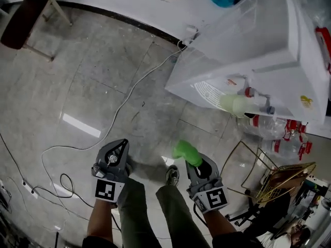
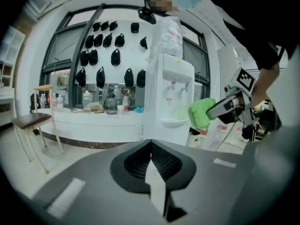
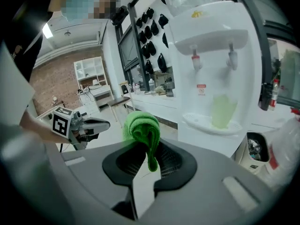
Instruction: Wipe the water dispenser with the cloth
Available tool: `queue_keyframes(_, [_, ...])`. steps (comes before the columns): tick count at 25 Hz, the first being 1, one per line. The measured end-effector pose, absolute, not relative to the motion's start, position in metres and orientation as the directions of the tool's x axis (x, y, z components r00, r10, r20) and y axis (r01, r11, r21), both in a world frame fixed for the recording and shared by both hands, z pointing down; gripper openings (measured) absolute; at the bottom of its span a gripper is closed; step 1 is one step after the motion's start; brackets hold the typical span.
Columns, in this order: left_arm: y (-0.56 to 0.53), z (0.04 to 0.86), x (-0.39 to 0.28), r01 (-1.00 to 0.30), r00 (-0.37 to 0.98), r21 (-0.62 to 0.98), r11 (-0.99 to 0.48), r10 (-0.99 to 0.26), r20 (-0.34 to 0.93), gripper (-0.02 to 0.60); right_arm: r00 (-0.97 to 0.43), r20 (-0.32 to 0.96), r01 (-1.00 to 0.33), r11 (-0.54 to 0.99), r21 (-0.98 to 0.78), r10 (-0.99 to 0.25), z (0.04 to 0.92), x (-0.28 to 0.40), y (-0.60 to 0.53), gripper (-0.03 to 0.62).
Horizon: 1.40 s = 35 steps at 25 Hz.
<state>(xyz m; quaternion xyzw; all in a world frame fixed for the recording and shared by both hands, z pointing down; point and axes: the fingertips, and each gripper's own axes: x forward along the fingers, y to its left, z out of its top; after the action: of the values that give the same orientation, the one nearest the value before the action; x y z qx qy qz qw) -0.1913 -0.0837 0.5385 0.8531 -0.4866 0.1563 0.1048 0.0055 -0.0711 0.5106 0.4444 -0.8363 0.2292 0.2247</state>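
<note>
Green cloth point(image 3: 140, 125) is hanging bunched from the right gripper point(image 3: 149, 149), whose jaws are pinching it, well short of the white water dispenser point(image 3: 213, 69) standing ahead. Left gripper point(image 2: 151, 146) is hovering alongside, jaws pressed together on nothing.

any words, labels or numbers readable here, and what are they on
No words can be read anywhere.
water dispenser: red and white label on the front, too blurred.
yellow sticker on its top: too small.
red bottle labels: too blurred.
left hand-held gripper and right hand-held gripper: square markers only, no letters.
</note>
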Motion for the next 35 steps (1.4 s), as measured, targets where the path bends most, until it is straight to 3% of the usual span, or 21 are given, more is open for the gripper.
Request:
queue_keyframes(3, [-0.074, 0.497, -0.195, -0.874, 0.463, 0.063, -0.481, -0.789, 0.404, 0.002, -0.495, 0.580, -0.851, 0.494, -0.175, -0.647, 0.464, 0.007, -0.069, 0.069])
queue_keyframes(11, [-0.065, 0.358, -0.172, -0.864, 0.497, 0.108, -0.491, -0.804, 0.327, 0.002, -0.504, 0.492, -0.854, 0.494, -0.163, -0.710, 0.345, -0.003, -0.083, 0.071])
queue_keyframes(20, [-0.049, 0.218, -0.136, -0.847, 0.525, 0.070, -0.528, -0.808, 0.268, 0.002, -0.627, 0.358, -0.765, 0.633, -0.118, -0.692, 0.217, -0.002, -0.083, 0.071])
queue_keyframes(27, [-0.031, 0.156, -0.127, -0.886, 0.456, -0.002, -0.463, -0.874, 0.169, 0.002, -0.651, 0.343, -0.738, 0.670, -0.080, -0.677, 0.163, 0.026, -0.060, 0.071])
queue_keyframes(35, [0.013, 0.121, -0.101, -0.909, 0.406, -0.028, -0.417, -0.896, 0.179, 0.002, -0.632, 0.313, -0.764, 0.638, -0.098, -0.709, 0.128, 0.065, -0.023, 0.071])
